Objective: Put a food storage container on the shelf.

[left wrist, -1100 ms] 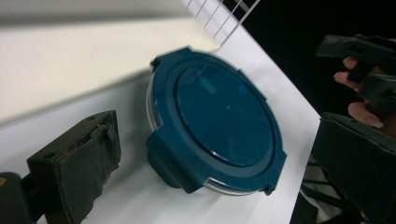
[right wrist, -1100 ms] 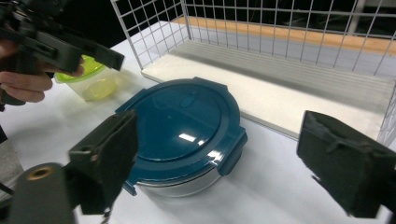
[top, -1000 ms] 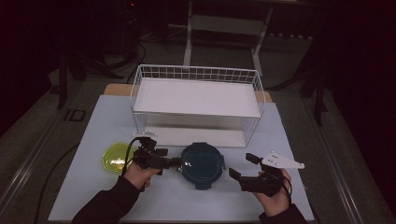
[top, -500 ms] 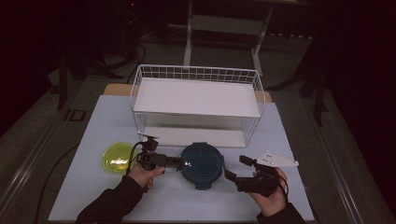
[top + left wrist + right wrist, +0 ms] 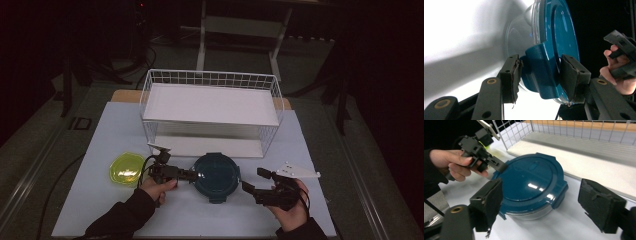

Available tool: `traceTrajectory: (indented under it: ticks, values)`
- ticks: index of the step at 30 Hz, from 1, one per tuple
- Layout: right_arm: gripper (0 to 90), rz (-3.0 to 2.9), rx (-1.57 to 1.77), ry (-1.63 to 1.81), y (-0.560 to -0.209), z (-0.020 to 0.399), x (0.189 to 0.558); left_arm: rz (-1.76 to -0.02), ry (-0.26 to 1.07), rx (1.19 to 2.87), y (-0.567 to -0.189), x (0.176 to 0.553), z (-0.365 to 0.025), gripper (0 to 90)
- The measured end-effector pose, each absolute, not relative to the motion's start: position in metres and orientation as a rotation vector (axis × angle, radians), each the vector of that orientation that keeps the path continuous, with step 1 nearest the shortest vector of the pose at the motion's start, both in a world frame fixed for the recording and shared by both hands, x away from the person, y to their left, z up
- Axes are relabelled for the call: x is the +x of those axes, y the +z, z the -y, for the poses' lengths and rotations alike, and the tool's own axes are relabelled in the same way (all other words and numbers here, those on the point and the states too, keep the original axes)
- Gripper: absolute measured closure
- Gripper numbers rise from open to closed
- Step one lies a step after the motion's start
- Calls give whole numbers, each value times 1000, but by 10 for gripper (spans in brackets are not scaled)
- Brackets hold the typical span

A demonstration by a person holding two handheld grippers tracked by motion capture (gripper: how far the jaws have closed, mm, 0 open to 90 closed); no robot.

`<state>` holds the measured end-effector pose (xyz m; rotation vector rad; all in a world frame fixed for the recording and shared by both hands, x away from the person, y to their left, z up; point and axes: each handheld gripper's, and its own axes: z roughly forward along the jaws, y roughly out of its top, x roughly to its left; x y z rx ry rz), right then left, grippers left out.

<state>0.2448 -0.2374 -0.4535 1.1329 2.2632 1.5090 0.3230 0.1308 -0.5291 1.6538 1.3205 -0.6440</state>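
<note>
Your left gripper [image 5: 192, 175] hides part of the container's [image 5: 216, 177] left edge in the high view, and the lid latch [image 5: 541, 72] it straddles covers the rim behind it in the left gripper view; whether the pads actually press that latch is hard to call, since the left-hand pad [image 5: 514, 75] looks to be touching it while the other one [image 5: 571, 75] sits just beside it with a thin dark gap. Those jaws have just been closing, w/ the latch between them, so I'd call them about half closed around the clip, grip not confirmed. Your right gripper [image 5: 256, 182] hangs near the container's right side w/ jaws wide apart and nothing in them; they've eased in a little. In the right gripper view the container's near-left edge is cut by the left pad [image 5: 489, 200]. The container: round, clear body [image 5: 517, 50], glossy dark teal lid [image 5: 531, 180] w/ flip latches around the rim, lid on. It sits on the white tabletop [image 5: 120, 130], just in front of the white wire basket [image 5: 210, 107], w/ a yellow-green bowl [image 5: 126, 169] off to its left beside your left hand [image 5: 157, 187]. There's a faint embossed mark near the lid's centre, too small to read.
</note>
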Motion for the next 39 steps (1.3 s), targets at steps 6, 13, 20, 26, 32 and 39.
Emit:
traceTrajectory:
  ticks: [6,13,20,26,32,39]
  values:
    - [246,-2290,1242,1516,-461,245,255,-1252,-581,1716,-521,320,-127,521]
    - [287,-2345,1437,1548,-479,253,272,-1147,-514,1773,-513,313,-124,541]
    - [343,-2396,1536,1577,-495,252,281,-1069,-480,1799,-513,307,-126,546]
    - [400,-2437,1555,1617,-500,248,285,-1034,-474,1806,-514,304,-127,553]
    - [458,-2503,1527,1643,-504,244,287,-1001,-469,1809,-515,301,-129,557]
    - [542,-2549,1541,1691,-506,242,289,-1000,-473,1802,-516,300,-129,558]
